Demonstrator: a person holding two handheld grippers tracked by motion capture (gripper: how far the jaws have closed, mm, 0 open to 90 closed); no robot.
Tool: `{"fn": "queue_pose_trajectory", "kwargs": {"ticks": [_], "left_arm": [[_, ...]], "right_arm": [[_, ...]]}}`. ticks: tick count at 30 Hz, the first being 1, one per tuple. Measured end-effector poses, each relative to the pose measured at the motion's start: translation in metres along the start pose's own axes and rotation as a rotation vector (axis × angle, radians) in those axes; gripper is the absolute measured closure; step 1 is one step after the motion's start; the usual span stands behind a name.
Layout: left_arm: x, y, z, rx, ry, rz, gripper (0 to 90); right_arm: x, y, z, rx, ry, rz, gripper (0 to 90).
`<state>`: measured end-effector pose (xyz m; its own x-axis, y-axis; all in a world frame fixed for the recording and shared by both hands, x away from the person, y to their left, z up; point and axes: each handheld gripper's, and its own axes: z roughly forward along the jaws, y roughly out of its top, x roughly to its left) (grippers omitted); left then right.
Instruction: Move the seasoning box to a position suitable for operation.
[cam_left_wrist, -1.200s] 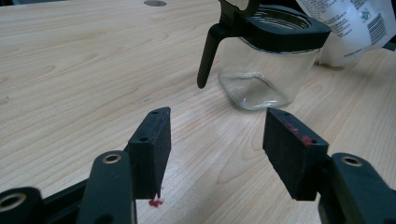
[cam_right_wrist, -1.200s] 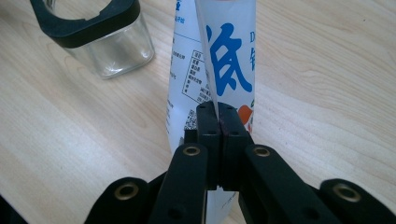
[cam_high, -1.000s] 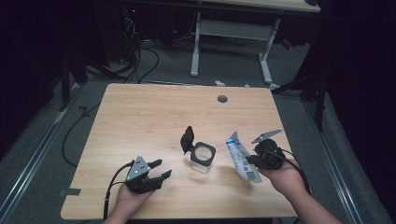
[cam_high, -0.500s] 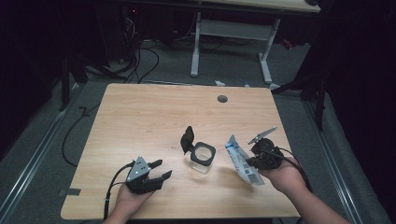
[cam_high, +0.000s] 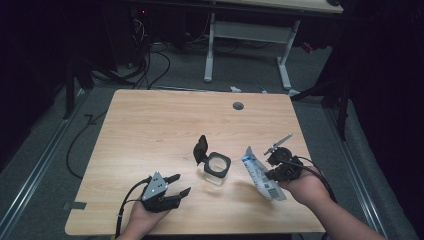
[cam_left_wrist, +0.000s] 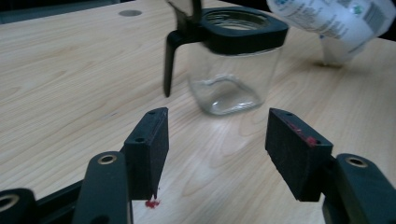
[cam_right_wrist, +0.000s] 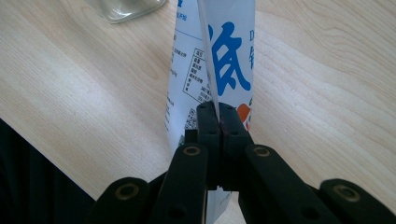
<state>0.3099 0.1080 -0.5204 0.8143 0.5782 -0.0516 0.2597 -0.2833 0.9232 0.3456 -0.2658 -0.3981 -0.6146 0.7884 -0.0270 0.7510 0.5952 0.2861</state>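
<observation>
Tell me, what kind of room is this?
Probably a workshop or lab, not a home. A bare wooden table stands on grey carpet, cables trail across the floor, and another desk's white metal legs rise behind. It is dim all around.

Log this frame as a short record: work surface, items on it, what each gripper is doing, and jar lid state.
surface: wooden table
jar: clear glass jar with black rim, standing upright near the table's middle front
lid: black lid flipped open, hinged at the jar's rim
pouch: white pouch with blue print, right of the jar, apart from it
left gripper: open, nothing between its jaws, pointing toward the jar
right gripper: shut on the pouch's edge
</observation>
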Motion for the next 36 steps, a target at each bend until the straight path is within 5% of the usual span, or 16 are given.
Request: {"fn": "queue_pose_trajectory", "kwargs": {"ticks": [7,19,36], "left_arm": [[-0.025,0.007,0.015,-0.019,-0.049,0.056,36.6],[-0.070,0.019,0.062,-0.012,-0.177,0.077,34.1],[-0.087,0.030,0.087,-0.022,-0.250,0.033,29.4]], "right_arm": [[0.001,0.001,-0.006,-0.017,0.009,-0.002,90.0],[0.007,0.003,-0.019,-0.026,0.020,-0.019,89.9],[0.026,0.015,-0.022,-0.024,0.039,-0.044,89.9]]}}
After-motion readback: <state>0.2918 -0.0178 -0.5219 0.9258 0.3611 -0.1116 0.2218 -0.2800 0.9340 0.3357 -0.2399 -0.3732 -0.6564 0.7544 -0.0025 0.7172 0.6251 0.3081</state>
